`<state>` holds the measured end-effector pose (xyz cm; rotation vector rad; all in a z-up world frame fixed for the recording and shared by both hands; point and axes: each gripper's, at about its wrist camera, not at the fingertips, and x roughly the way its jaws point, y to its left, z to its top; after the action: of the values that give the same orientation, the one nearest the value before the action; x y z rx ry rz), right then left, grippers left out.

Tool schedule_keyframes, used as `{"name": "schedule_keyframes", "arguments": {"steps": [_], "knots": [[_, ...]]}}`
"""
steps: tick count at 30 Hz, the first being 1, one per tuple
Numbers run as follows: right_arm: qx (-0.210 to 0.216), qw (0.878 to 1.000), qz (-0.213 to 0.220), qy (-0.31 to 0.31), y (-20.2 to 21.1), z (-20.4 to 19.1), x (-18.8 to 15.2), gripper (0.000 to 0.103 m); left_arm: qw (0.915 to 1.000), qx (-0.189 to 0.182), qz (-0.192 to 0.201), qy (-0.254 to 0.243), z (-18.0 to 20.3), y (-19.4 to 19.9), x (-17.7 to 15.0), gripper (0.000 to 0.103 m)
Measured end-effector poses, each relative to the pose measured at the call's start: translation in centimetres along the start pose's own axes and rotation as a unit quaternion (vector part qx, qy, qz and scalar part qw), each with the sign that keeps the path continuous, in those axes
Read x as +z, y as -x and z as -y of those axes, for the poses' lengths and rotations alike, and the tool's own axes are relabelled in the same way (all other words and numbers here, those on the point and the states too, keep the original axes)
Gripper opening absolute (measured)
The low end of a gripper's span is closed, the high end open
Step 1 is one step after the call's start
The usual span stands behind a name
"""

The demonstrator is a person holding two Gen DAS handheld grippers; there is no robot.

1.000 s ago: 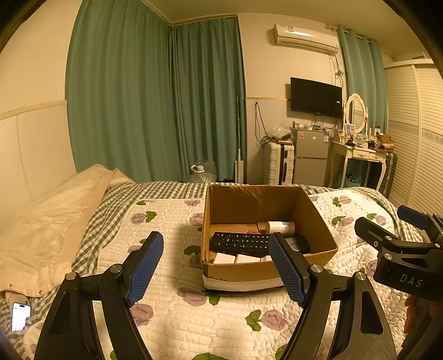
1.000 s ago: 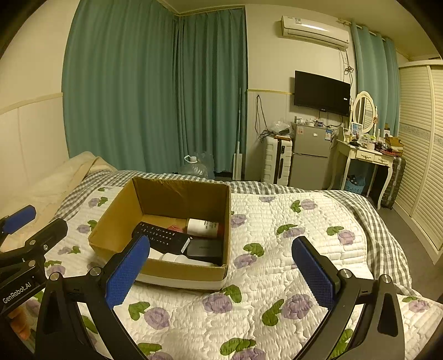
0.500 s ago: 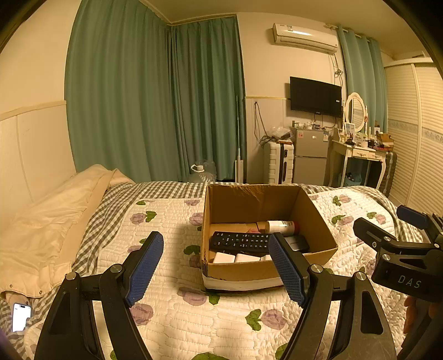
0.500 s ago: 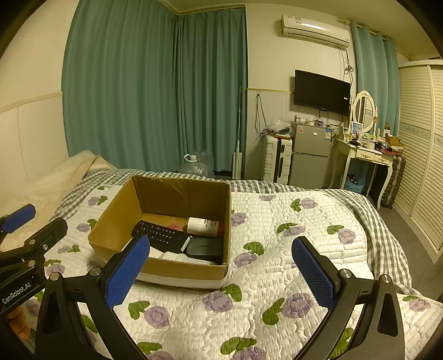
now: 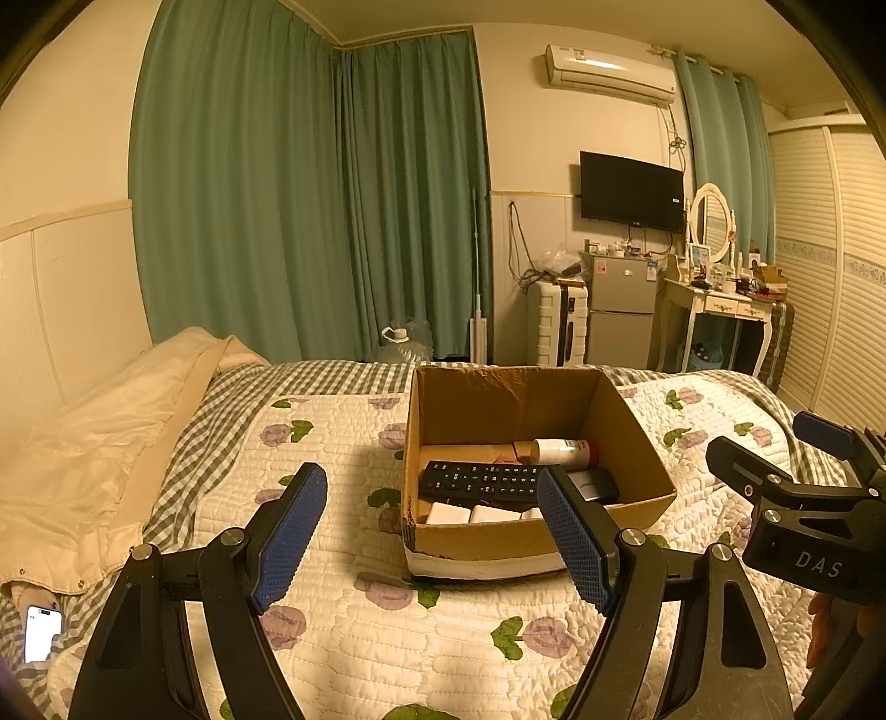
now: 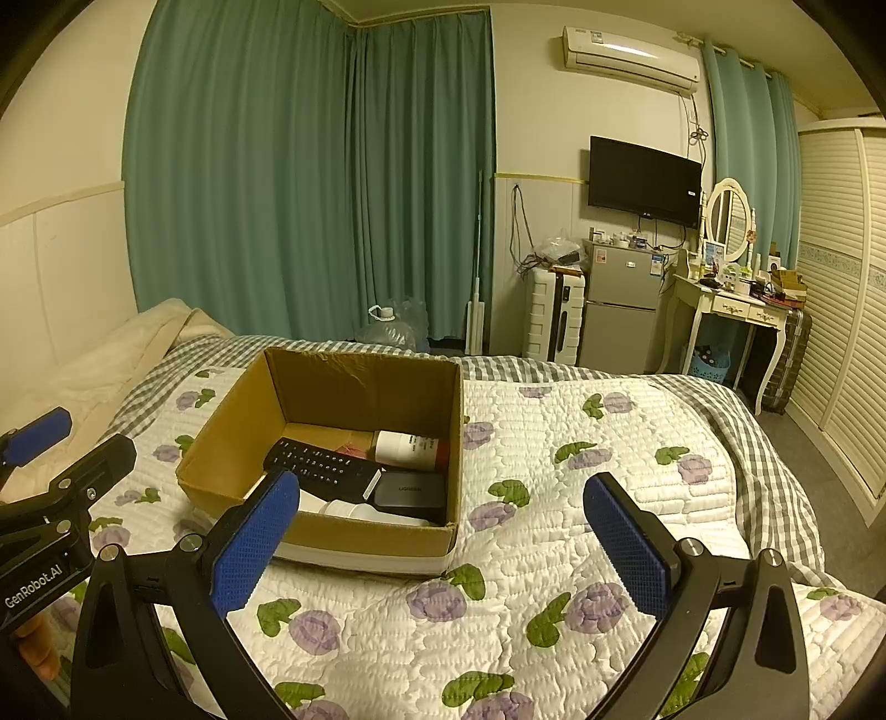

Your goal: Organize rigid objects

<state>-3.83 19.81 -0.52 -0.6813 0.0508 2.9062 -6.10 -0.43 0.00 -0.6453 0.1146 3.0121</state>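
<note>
A phone (image 5: 42, 631) lies beside the pillow (image 5: 99, 437).

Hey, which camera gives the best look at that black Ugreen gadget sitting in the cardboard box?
The right wrist view. There the black gadget lies unobstructed in the cardboard box, its logo readable. In the left wrist view only a sliver of it shows, behind a fingertip of the left gripper.

This is a bedroom in a home. A bed (image 6: 609, 498) with a flowered quilt fills the near part. On the far side hang green curtains (image 6: 310, 166). To the far right are a wall television (image 6: 645, 180), an air conditioner (image 6: 631, 52), a small fridge (image 6: 620, 304), a dressing table (image 6: 731, 304) with an oval mirror (image 6: 730, 226), and a slatted wardrobe (image 6: 841, 288).
</note>
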Motion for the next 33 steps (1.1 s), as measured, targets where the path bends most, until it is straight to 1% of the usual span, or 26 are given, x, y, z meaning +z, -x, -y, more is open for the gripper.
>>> {"name": "schedule_keyframes", "arguments": {"steps": [33], "knots": [[-0.002, 1.000, -0.004, -0.001, -0.11, -0.14, -0.22, 0.103, 1.0000, 0.001, 0.000, -0.003, 0.07, -0.05, -0.04, 0.081]]}}
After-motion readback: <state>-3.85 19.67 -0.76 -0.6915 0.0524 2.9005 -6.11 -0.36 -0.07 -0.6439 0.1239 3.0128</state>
